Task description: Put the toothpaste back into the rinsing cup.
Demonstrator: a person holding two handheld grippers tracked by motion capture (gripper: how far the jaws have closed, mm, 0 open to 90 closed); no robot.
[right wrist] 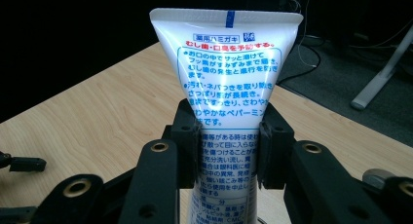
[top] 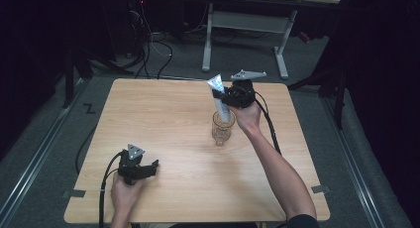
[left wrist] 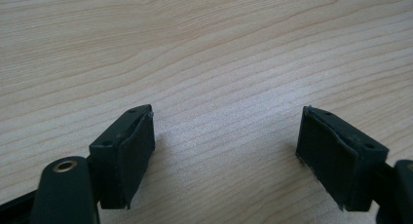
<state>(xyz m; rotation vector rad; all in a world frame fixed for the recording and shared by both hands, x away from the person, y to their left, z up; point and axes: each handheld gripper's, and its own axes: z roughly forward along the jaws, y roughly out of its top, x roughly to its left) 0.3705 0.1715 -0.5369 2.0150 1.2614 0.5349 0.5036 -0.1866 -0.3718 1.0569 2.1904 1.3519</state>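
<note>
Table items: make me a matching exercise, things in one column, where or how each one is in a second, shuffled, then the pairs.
Things:
1. toothpaste tube
2. glass cup
3. left claw
4. right claw

States:
A. open, low over bare wood near the table's front left
B. standing right of the table's middle
C. upright, crimped end up, lower end in the cup
D. shut on the tube's sides

Pairs: 1-C, 2-B, 3-A, 4-D

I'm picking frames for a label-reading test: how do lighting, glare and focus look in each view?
High view: the table is evenly lit, the room around it dark, and the glass small and soft. Left gripper view: the wood is sharp, with a soft shadow by the left fingers. Right gripper view: the tube has legible print and mild glare near its crimped top, against a dark background.
</note>
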